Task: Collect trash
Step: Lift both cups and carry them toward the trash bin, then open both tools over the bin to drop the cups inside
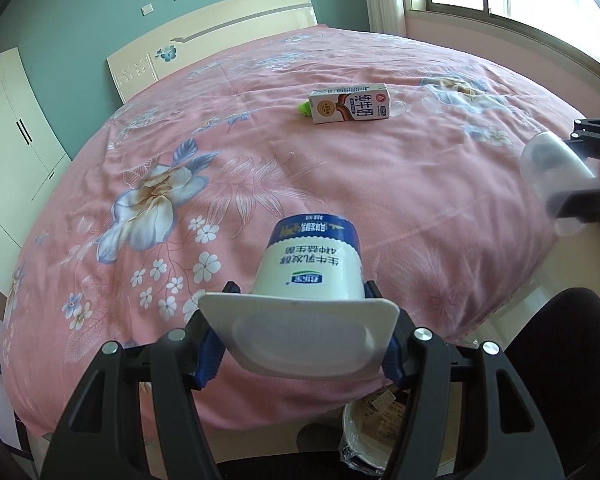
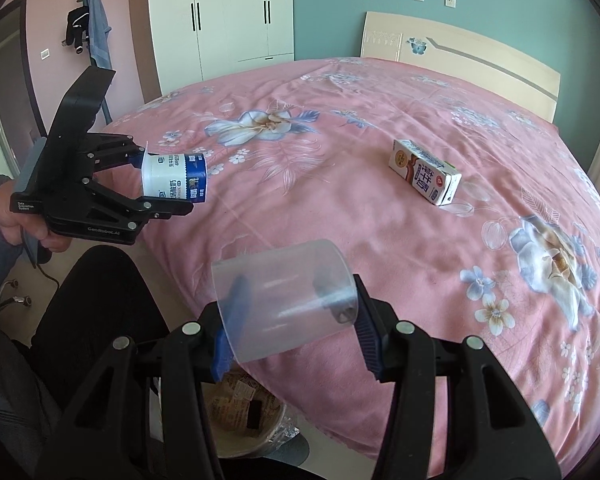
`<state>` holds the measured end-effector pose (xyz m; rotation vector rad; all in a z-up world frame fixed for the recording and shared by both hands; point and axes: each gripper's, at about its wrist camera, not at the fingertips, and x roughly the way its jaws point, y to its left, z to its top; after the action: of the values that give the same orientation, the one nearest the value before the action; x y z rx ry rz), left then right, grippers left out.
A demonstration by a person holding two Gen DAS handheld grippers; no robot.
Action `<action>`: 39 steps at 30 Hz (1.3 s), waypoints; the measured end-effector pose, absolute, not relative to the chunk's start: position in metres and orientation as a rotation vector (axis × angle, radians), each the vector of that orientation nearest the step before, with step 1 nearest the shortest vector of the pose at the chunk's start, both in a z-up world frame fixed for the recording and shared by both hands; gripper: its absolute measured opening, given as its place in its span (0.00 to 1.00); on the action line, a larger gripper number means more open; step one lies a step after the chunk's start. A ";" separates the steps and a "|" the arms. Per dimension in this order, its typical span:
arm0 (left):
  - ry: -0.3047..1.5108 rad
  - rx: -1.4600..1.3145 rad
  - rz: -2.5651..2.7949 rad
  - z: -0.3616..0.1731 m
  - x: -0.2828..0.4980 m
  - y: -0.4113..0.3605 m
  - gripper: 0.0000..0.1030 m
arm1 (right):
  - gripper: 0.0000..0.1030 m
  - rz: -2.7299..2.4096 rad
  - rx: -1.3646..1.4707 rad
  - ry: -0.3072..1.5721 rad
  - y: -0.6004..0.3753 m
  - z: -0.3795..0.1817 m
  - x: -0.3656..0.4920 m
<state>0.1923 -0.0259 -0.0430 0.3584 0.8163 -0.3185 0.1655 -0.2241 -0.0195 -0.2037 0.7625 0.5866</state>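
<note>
Pink bedding, printed with pale blue flowers, filled my left wrist view. My left claw pinched a white yoghurt cup with a blue band, its blue pads pressed on either side just behind the square rim, the cup's base pointing away from me over the near edge of the bed. Far across the quilt a milk carton lay on its side, a bit of green poking out at its left end. At the right edge my right claw showed, gripping a clear plastic cup. Low down, between my fingers, sat the bin on the floor, papers inside it.

From the right wrist view, my right claw squeezed the clear plastic cup sideways between its blue pads, held over the bed's near edge. To the left, my hand carried the left claw, pressed on the yoghurt cup. The milk carton lay well apart on the right of the bedding. Beneath me the bin stood just beside the bed, holding scraps of paper. A white wardrobe stood at the far wall.
</note>
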 end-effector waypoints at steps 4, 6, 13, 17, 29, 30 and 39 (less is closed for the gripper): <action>0.822 0.369 -0.329 -0.051 0.170 -0.024 0.63 | 0.50 0.595 -0.215 0.766 -0.218 -0.024 0.144; 0.829 0.371 -0.335 -0.055 0.160 -0.024 0.63 | 0.50 0.604 -0.216 0.769 -0.214 -0.028 0.133; 0.861 0.367 -0.366 -0.077 0.130 -0.021 0.63 | 0.50 0.644 -0.223 0.787 -0.197 -0.045 0.104; 0.892 0.366 -0.385 -0.095 0.116 -0.020 0.63 | 0.50 0.671 -0.237 0.809 -0.184 -0.058 0.090; 1.021 0.386 -0.425 -0.159 0.097 -0.030 0.63 | 0.50 0.744 -0.244 0.913 -0.156 -0.111 0.076; 1.033 0.386 -0.428 -0.164 0.097 -0.032 0.63 | 0.50 0.745 -0.243 0.926 -0.156 -0.116 0.077; 1.120 0.392 -0.459 -0.203 0.099 -0.045 0.63 | 0.50 0.758 -0.227 1.006 -0.155 -0.147 0.085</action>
<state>0.0990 -0.0449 -0.2026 0.3924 1.1199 -0.4586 0.0852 -0.1555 -0.1475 -0.2269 1.0062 0.7584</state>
